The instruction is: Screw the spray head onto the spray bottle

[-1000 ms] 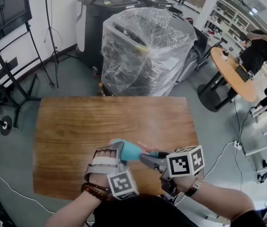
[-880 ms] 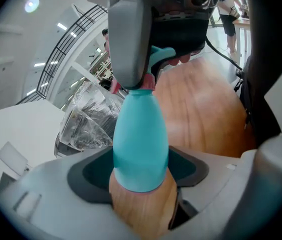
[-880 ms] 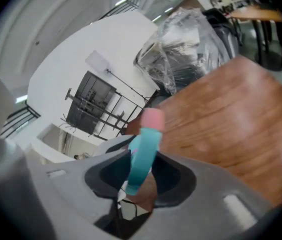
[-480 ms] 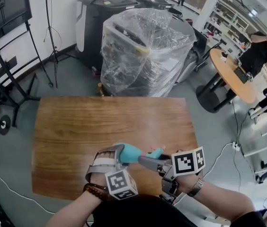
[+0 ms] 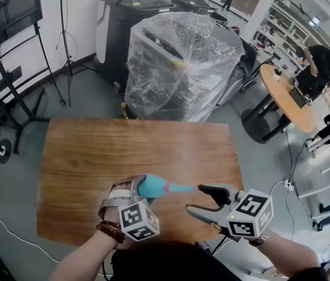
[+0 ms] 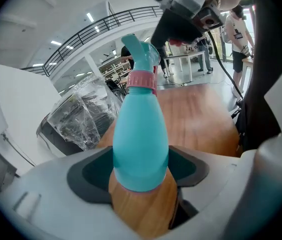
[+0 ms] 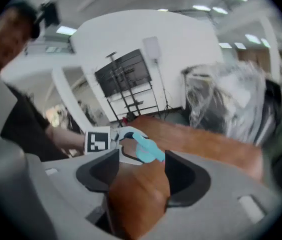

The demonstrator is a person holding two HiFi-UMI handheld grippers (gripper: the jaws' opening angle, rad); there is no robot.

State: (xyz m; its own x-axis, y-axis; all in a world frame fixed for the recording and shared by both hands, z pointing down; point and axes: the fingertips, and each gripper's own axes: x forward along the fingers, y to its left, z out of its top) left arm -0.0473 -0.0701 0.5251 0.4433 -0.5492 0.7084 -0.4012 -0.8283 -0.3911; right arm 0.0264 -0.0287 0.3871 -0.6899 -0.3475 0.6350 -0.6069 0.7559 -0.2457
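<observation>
The teal spray bottle point(image 5: 152, 187) lies sideways just above the wooden table point(image 5: 124, 148), and my left gripper point(image 5: 134, 188) is shut on its body. Its spray head point(image 5: 182, 188) points right. In the left gripper view the bottle point(image 6: 140, 144) stands up between the pads, with a pink collar point(image 6: 142, 79) and the teal spray head point(image 6: 138, 50) on top. My right gripper point(image 5: 195, 199) hangs just right of the nozzle, apart from it, its jaws opening with nothing between them. From the right gripper view the bottle point(image 7: 147, 149) shows beyond the empty jaws point(image 7: 140, 176).
A plastic-wrapped machine point(image 5: 179, 63) and black bins point(image 5: 124, 22) stand beyond the table's far edge. A screen stand point(image 5: 7, 69) is at the left. A round table point(image 5: 288, 95) and a person point(image 5: 320, 63) are at the right. Cables run on the floor point(image 5: 282, 183).
My right gripper has let go of the spray head, opened its jaws and drawn back to the right. The left gripper still holds the bottle, shifted slightly.
</observation>
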